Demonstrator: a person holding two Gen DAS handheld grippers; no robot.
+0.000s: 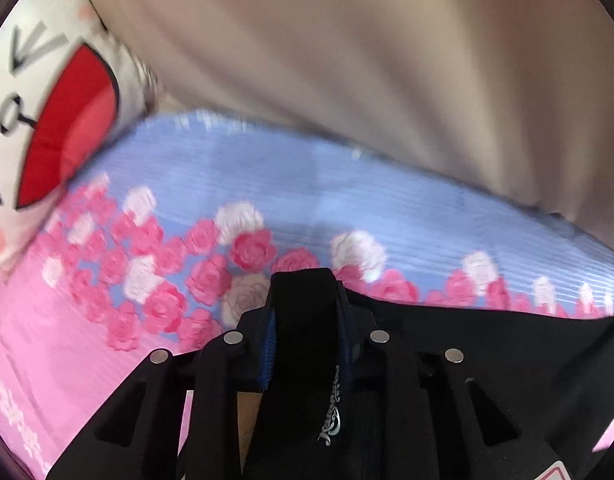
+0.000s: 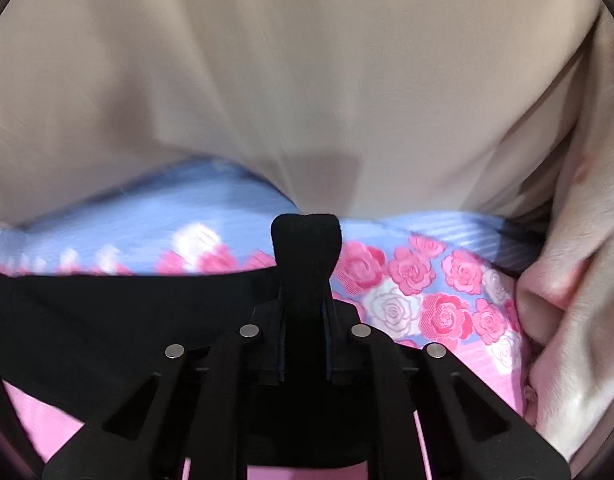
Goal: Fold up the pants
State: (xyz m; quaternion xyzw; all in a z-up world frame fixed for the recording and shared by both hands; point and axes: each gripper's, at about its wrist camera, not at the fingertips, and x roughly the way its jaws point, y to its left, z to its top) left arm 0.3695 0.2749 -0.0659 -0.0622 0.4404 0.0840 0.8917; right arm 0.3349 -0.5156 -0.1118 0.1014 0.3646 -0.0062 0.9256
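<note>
The black pants (image 1: 487,352) hang between my two grippers over a bed. In the left wrist view my left gripper (image 1: 305,312) is shut on a bunched corner of the pants, with a small silver logo (image 1: 331,420) showing on the cloth below the jaws. The pants stretch off to the right. In the right wrist view my right gripper (image 2: 305,264) is shut on another corner of the pants (image 2: 107,312), and the cloth stretches off to the left. Both held edges are lifted above the sheet.
A blue and pink bedsheet with rose print (image 1: 267,184) (image 2: 419,280) lies under the pants. A beige curtain or cover (image 1: 367,48) (image 2: 287,60) fills the far side. A white cartoon pillow with a red mouth (image 1: 59,120) lies at left. Pale bedding (image 2: 579,280) is bunched at right.
</note>
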